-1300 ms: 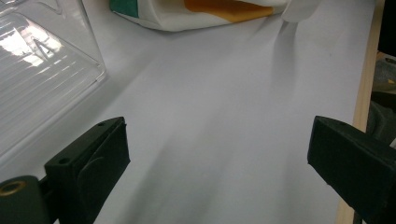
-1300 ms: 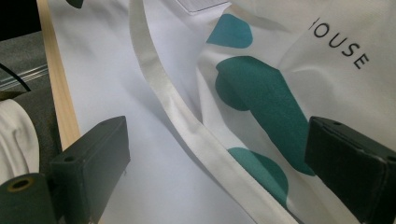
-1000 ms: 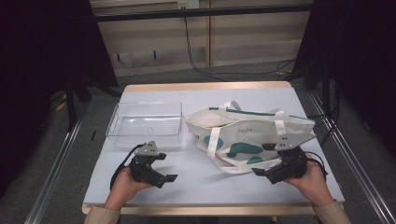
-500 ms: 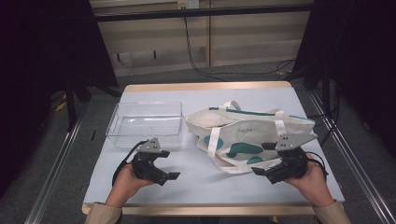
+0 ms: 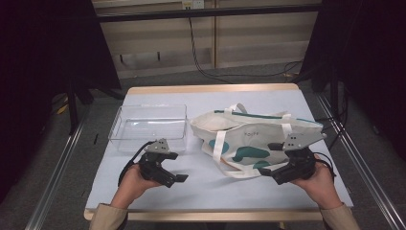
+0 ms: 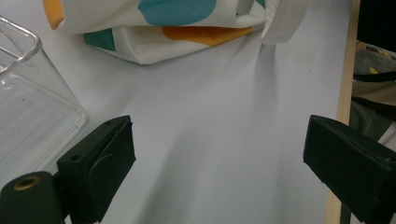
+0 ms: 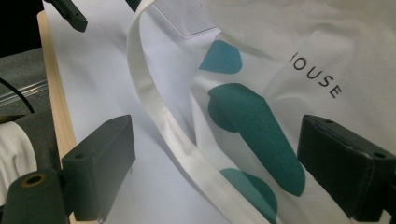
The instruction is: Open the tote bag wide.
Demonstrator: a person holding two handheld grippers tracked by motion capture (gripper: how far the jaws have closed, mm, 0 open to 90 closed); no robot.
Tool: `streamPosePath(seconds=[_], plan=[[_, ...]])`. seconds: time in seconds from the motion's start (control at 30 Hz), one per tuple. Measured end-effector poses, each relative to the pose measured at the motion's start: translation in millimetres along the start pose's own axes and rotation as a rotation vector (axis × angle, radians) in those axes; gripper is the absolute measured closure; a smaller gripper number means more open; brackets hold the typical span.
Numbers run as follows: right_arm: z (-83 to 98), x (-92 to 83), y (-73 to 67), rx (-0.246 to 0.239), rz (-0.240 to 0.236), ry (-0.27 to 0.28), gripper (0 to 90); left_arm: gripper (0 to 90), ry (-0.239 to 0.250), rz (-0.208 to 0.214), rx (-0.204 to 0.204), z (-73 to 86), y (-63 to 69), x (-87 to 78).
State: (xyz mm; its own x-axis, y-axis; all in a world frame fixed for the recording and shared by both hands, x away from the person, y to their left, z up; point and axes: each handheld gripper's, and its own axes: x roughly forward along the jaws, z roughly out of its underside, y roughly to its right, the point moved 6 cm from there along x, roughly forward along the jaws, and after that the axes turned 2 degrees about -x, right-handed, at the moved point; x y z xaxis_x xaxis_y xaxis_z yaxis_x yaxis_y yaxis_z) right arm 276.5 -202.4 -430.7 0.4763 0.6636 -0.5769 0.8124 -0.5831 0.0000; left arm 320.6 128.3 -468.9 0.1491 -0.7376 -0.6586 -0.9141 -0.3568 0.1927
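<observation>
One tote bag reads "OUSE" (first letters hidden).

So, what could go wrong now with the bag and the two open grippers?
The right gripper is open over the tote bag and its loose strap; it may pinch only the strap or one cloth layer. The left gripper is open above bare table beside the clear box, and could knock it.

Dim room around a lit table

A pale blue table with a wooden edge stands on grey floor; metal rails run along left and right, a beige slatted wall with black cables lies far, darkness at both sides.
</observation>
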Motion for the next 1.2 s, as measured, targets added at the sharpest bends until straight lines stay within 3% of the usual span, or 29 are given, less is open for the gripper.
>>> streamPosePath(seconds=[0.3,0.4,0.43,0.53,0.8,1.2], plan=[[-4.6,-2.2,3.3,-0.001,-0.009,0.000,10.9,9.1,-0.009,0.016,0.031,-18.5,3.2,-0.2],[-5.6,-2.5,4.1,-0.004,-0.010,-0.003,10.9,9.1,-0.035,0.014,0.043,-24.4,2.6,-1.0],[-5.9,-2.7,4.2,-0.005,-0.014,-0.005,11.0,9.1,-0.017,0.022,0.033,-26.7,3.0,-0.1],[-7.1,-3.9,6.3,0.002,-0.021,-0.001,11.0,9.1,-0.026,0.018,0.049,-33.1,1.7,-1.6],[-11.0,-6.0,7.4,-0.006,-0.027,0.006,11.4,9.5,-0.006,0.010,0.035,-46.8,-0.7,-4.7],[-24.6,-6.0,10.5,-0.025,-0.039,0.024,12.8,10.1,-0.033,0.024,0.050,-62.9,-6.9,-8.1]])
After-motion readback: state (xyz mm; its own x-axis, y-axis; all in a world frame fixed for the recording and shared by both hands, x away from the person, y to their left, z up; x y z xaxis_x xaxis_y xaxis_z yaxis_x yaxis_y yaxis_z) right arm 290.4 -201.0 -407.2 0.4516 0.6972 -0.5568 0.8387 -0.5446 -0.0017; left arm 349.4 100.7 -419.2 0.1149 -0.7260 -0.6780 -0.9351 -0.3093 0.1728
